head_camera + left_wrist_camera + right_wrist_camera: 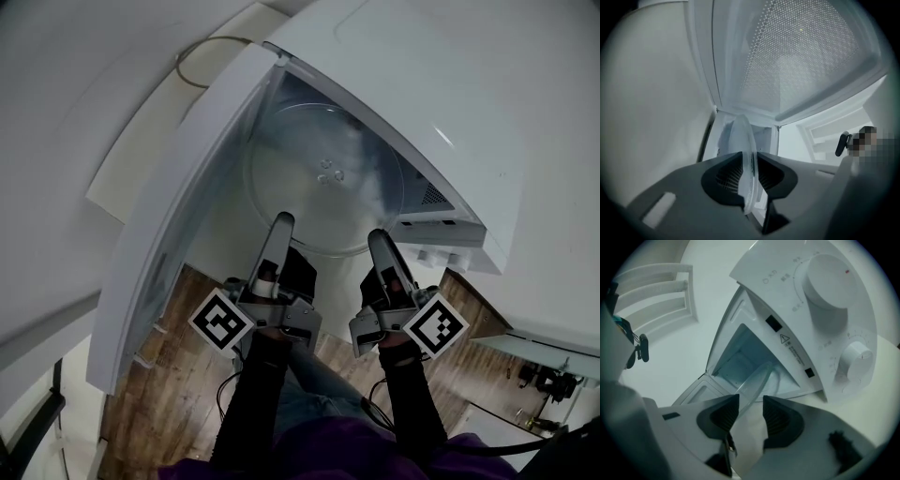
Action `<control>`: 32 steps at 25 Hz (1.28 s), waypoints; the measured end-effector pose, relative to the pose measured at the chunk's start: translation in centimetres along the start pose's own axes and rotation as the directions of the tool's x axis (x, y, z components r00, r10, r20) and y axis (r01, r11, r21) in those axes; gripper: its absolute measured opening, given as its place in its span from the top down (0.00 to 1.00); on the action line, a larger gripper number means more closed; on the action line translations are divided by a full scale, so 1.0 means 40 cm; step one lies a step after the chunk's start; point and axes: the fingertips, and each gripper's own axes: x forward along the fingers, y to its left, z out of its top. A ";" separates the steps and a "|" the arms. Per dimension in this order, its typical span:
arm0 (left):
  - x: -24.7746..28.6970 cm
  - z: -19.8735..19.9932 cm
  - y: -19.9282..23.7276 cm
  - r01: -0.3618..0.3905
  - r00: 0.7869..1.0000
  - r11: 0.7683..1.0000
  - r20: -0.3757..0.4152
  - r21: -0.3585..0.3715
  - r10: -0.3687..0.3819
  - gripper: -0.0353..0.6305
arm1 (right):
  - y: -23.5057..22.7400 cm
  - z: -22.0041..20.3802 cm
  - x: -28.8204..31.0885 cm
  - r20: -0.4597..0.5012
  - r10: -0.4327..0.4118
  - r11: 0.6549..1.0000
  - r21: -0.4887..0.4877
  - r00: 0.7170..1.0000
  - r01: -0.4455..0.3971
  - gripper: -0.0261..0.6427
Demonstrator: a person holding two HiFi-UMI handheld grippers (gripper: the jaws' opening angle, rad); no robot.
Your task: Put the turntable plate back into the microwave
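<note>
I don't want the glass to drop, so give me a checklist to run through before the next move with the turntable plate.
1. Is the microwave door open: ok, swung wide.
2. Does the left gripper hold the turntable plate: ok, the rim looks clamped between its pads.
3. Does the right gripper hold it: not ok, its jaws stand apart on either side of the rim.
4. Is the plate fully inside the cavity: not ok, the near rim sticks out of the opening.
5. Is the plate seated flat: cannot tell.

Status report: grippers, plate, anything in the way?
Left gripper shut on rim of clear round glass turntable plate; right gripper open around rim. Plate partly inside white microwave, door open. Nothing blocking.
</note>
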 end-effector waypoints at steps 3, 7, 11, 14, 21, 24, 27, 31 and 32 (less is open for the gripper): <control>0.017 0.004 0.008 0.005 1.000 1.000 -0.014 0.011 -0.005 0.83 | -0.006 -0.017 0.005 -0.011 -0.006 1.000 0.019 1.000 0.006 0.74; 0.045 0.001 0.012 0.022 0.999 1.000 -0.029 0.019 -0.022 0.83 | -0.021 -0.020 0.004 -0.001 -0.018 0.999 0.048 1.000 0.018 0.74; 0.063 -0.009 0.020 0.027 0.999 1.000 -0.033 0.016 -0.026 0.82 | -0.034 -0.017 -0.001 0.016 -0.032 0.996 0.084 0.999 0.031 0.74; 0.082 -0.012 0.026 0.036 0.998 0.999 -0.043 0.020 -0.035 0.82 | -0.033 -0.015 0.000 0.016 -0.026 0.996 0.089 1.000 0.025 0.74; 0.135 -0.009 0.040 0.058 0.997 0.998 -0.047 0.015 -0.057 0.82 | -0.016 -0.028 0.032 -0.012 0.026 0.994 0.108 1.000 -0.025 0.74; 0.156 -0.005 0.042 0.065 0.997 0.997 -0.054 0.036 -0.063 0.82 | -0.001 -0.033 0.054 -0.024 0.060 0.992 0.111 0.998 -0.057 0.74; 0.175 -0.006 0.044 0.068 0.996 0.996 -0.069 0.054 -0.064 0.82 | 0.003 -0.032 0.075 -0.038 0.078 0.991 0.108 0.996 -0.074 0.74; 0.194 -0.010 0.049 0.072 0.994 0.996 -0.080 0.054 -0.068 0.82 | 0.000 -0.018 0.108 -0.032 0.095 0.987 0.129 0.995 -0.090 0.74; 0.199 -0.012 0.051 0.074 0.994 0.996 -0.082 0.053 -0.069 0.82 | -0.003 -0.012 0.113 -0.024 0.095 0.986 0.138 0.995 -0.091 0.74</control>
